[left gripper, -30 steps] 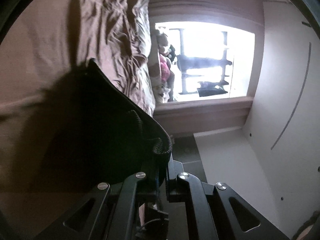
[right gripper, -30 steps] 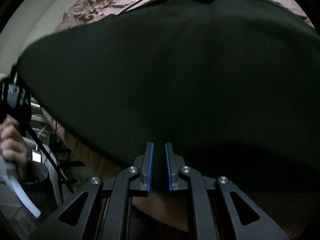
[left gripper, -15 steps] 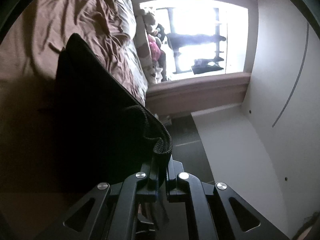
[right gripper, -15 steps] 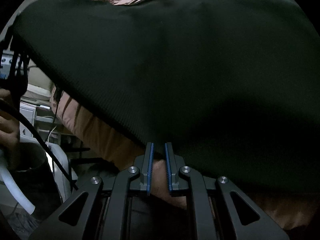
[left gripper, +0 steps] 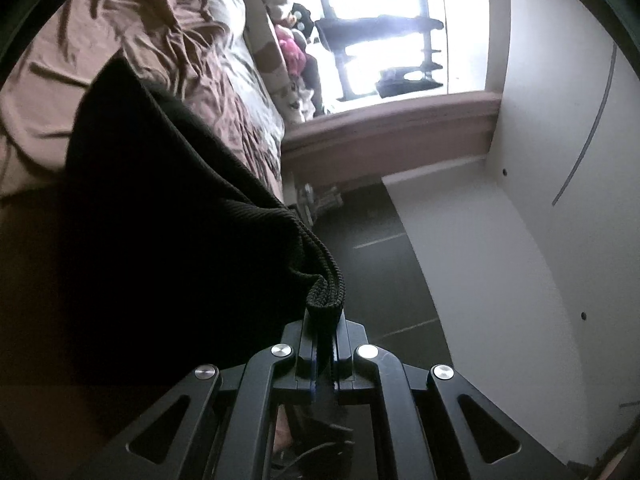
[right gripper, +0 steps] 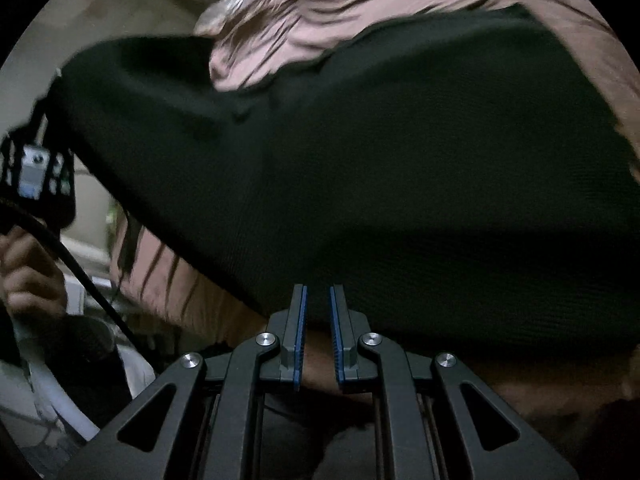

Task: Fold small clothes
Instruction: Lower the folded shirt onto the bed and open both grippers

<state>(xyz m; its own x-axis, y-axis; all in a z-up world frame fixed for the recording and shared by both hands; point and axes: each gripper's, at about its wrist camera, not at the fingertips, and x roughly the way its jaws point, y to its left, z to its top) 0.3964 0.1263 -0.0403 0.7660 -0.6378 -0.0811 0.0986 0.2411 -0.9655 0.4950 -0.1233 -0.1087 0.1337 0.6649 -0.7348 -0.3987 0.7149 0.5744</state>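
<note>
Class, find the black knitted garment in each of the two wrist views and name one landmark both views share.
Left wrist view: the black knitted garment fills the left centre, its ribbed edge pinched in the left gripper.
Right wrist view: it spans the middle from left to right, its lower edge between the right gripper's fingers.
Shared landmark: the rumpled brown bedsheet, upper left in the left view, along the top in the right view.

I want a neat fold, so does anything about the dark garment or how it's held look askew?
Slightly. The dark knit garment sags unevenly over the rumpled pink-brown bedsheet. The left gripper pinches a bunched, doubled-over ribbed edge; the right gripper holds flatter cloth.
</note>
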